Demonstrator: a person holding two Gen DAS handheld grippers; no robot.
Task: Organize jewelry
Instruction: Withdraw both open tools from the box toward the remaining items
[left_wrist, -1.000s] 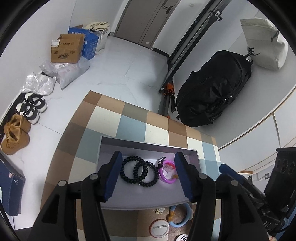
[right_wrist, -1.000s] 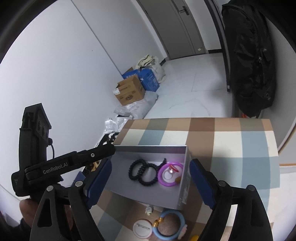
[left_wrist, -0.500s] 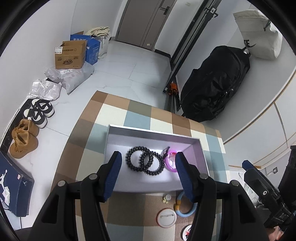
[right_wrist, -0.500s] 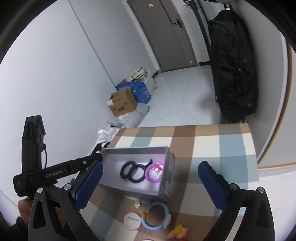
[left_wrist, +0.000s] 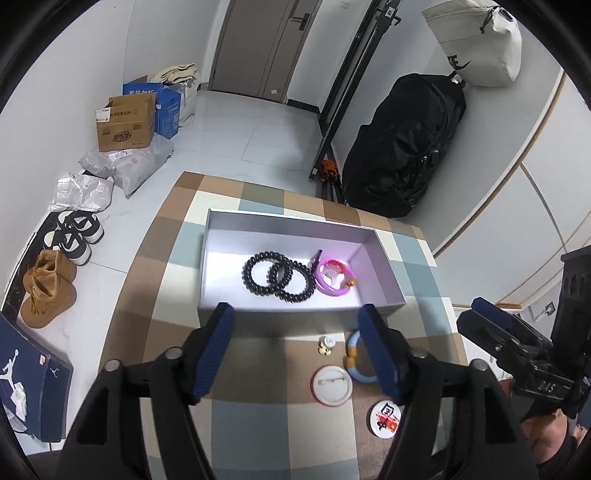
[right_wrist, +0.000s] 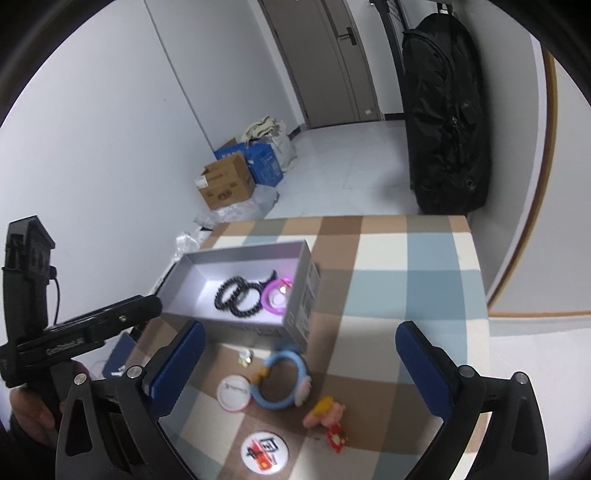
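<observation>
Oddly, only "GenRobot.AI" reads on the left tongs (right_wrist: 79, 341) (both tongs (right_wrist: 299, 363) gape, just widened, empty).

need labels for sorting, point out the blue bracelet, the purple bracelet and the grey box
blue bracelet (right_wrist: 281, 400), right wrist view, lower band of the ring
purple bracelet (left_wrist: 334, 291), left wrist view, lower curve of the band
grey box (right_wrist: 299, 295), right wrist view, outer side wall

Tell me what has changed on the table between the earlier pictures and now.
Both tongs, left tongs and right tongs, drew back from the grey box and their jaws have just been opening, nothing between them. Black bracelets, purple ring and blue ring stayed put.
</observation>
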